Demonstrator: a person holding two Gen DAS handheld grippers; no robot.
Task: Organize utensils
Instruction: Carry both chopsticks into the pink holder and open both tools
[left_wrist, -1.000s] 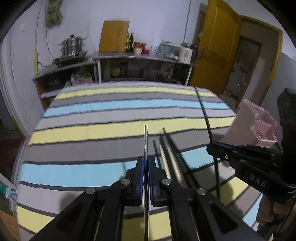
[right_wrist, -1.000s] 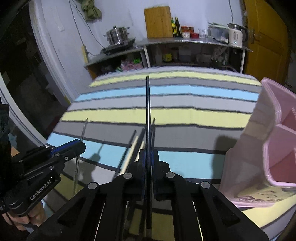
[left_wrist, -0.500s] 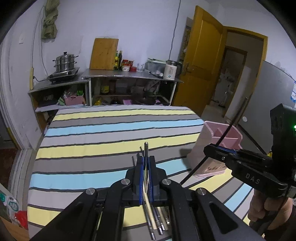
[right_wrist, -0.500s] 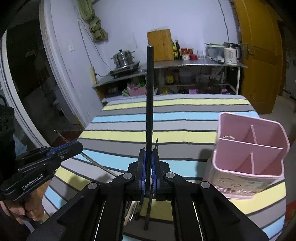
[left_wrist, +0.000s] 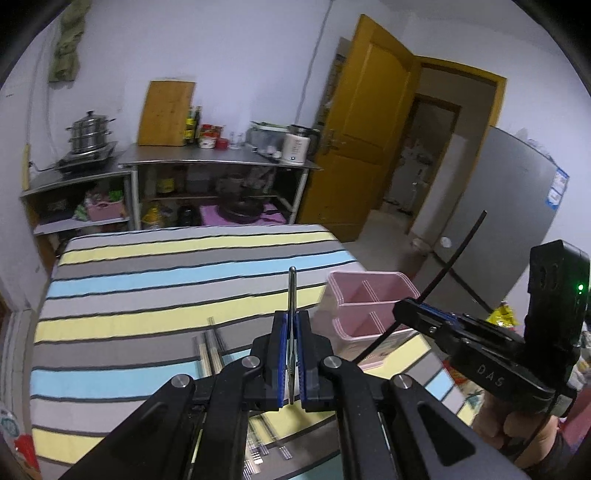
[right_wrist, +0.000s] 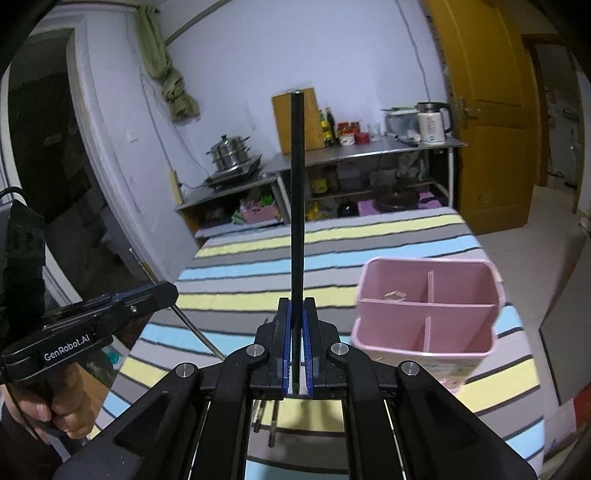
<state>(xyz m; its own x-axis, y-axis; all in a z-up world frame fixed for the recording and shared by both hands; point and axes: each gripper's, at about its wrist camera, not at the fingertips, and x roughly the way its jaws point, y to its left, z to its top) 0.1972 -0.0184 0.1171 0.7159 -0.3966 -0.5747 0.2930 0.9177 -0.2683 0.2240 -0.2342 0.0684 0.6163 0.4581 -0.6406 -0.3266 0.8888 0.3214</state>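
Black left gripper (left_wrist: 291, 354) and right gripper (right_wrist: 297, 350): blue pads, silver screws, white lettering.

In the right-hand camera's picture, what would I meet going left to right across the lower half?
Left tongs pinching a thin metal stick → right tongs pinching a black stick → pink holder.

ahead of me stood white walls (left_wrist: 240, 55), a steel shelf counter (left_wrist: 221, 162) at centre, a yellow door (left_wrist: 369, 122) upper right.
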